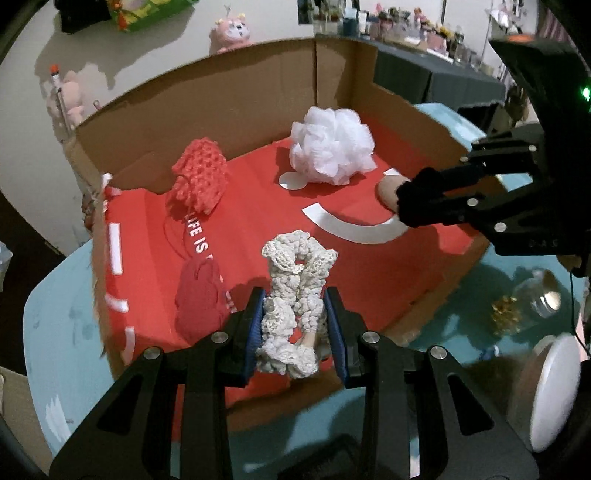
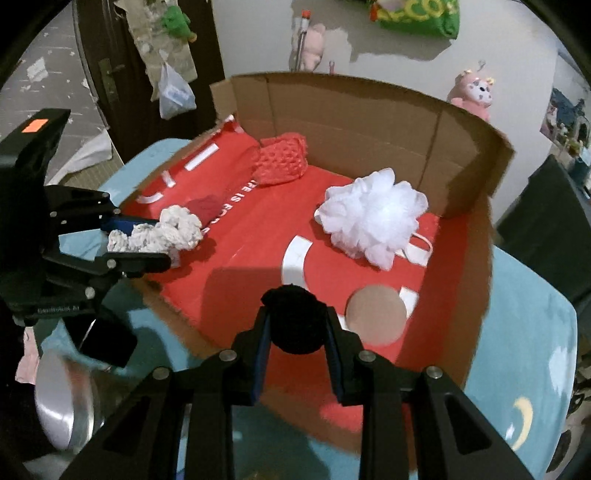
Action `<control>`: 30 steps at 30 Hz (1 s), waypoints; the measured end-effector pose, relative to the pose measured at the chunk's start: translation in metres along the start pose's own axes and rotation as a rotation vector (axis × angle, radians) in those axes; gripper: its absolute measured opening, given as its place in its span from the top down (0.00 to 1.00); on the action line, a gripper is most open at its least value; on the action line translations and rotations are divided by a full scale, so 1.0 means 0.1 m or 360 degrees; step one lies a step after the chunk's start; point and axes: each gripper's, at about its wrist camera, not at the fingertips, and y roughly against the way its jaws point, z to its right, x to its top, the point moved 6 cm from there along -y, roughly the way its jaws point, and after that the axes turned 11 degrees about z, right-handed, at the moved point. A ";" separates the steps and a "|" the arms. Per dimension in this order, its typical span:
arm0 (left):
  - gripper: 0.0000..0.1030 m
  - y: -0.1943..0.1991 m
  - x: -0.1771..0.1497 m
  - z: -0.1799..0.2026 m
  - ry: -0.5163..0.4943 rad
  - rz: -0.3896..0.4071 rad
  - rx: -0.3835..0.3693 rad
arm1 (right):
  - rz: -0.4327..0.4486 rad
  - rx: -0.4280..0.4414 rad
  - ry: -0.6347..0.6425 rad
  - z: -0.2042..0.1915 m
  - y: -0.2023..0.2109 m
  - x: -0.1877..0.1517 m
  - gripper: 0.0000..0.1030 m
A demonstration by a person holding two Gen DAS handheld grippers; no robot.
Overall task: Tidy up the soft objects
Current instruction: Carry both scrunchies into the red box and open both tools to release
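Observation:
An open cardboard box (image 1: 236,99) (image 2: 351,110) with a red floor lies on the light blue table. My left gripper (image 1: 295,310) (image 2: 147,240) is shut on a white crocheted scrunchie (image 1: 291,291) (image 2: 166,230) over the box's near left part. My right gripper (image 2: 295,325) (image 1: 413,201) is shut on a black soft scrunchie (image 2: 293,319) (image 1: 417,195) over the box's near right part. Inside lie a white mesh bath pouf (image 1: 330,146) (image 2: 373,214), a red crocheted piece (image 1: 199,175) (image 2: 282,158), a dark red cloth item (image 1: 201,299) (image 2: 207,206) and a beige round sponge (image 2: 375,314) (image 1: 388,190).
A round silver-white mirror (image 1: 550,391) (image 2: 62,402) and a glass jar (image 1: 543,295) with gold bits stand on the table (image 1: 66,332) (image 2: 524,332) beside the box. Plush toys (image 1: 231,31) hang on the wall behind. A dark cluttered table (image 1: 436,74) is at far right.

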 end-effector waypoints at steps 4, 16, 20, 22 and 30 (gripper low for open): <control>0.71 -0.22 0.03 -0.05 -0.0007 -0.0077 0.0008 | -0.0093 0.0028 0.0002 0.04 -0.24 0.09 0.71; 0.71 -0.58 0.11 -0.13 -0.0059 -0.0183 0.0057 | -0.0248 -0.0026 -0.0025 0.17 -0.68 0.10 0.71; 0.69 -0.68 0.09 -0.15 -0.0062 -0.0218 0.0060 | -0.0268 -0.0031 -0.0037 0.21 -0.74 0.11 0.71; 0.69 -0.68 0.09 -0.16 -0.0063 -0.0213 0.0060 | -0.0268 -0.0031 -0.0044 0.21 -0.75 0.11 0.70; 0.66 -0.76 0.14 -0.12 -0.0099 -0.0230 0.0068 | -0.0268 -0.0036 -0.0041 0.24 -0.77 0.10 0.66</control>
